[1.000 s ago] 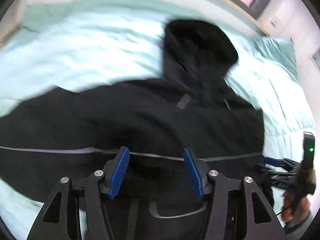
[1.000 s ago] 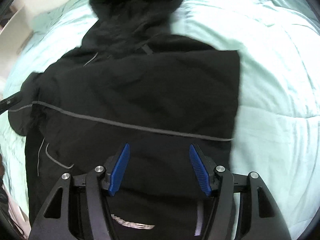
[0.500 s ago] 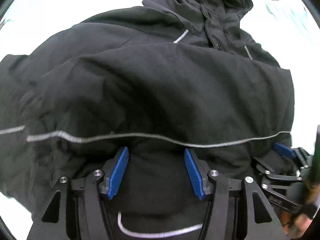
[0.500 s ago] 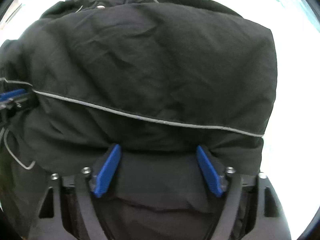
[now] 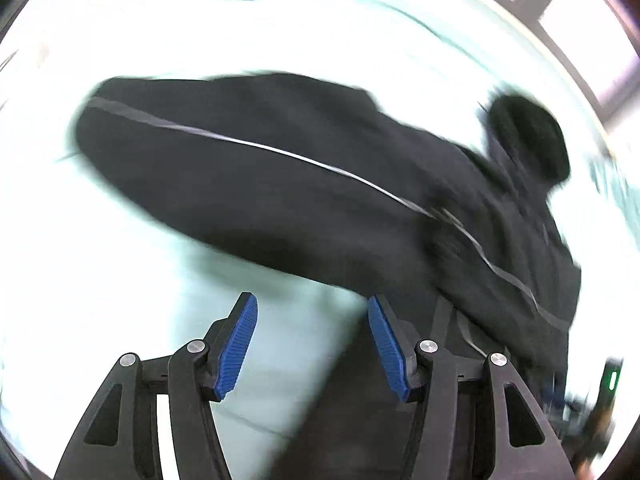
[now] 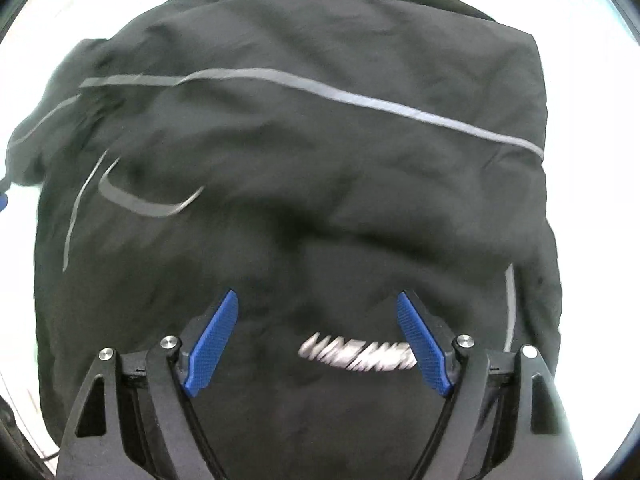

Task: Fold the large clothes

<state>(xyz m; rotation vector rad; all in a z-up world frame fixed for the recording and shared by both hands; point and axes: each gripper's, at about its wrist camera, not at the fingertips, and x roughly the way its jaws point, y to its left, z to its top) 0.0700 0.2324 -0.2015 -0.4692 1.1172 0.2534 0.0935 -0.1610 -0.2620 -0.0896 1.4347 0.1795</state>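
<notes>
A large black hooded jacket (image 5: 304, 184) with thin grey reflective stripes lies on a pale mint bed. In the left wrist view a sleeve (image 5: 168, 136) sticks out to the left and the hood (image 5: 528, 136) lies at the far right. My left gripper (image 5: 312, 304) is open and empty, over bare bedding just beside the jacket's lower edge. In the right wrist view the jacket (image 6: 320, 152) fills the frame, with a silver logo (image 6: 356, 354) near the hem. My right gripper (image 6: 318, 302) is open and empty, right above the jacket body.
The pale mint bedspread (image 5: 120, 264) surrounds the jacket and is overexposed. A window frame (image 5: 560, 4) shows at the top right of the left wrist view. The other gripper's green light (image 5: 612, 380) shows at the lower right.
My left gripper has swung left off the jacket body to the bedding by the sleeve. My right gripper has pulled back a little from the jacket. Both stay open.
</notes>
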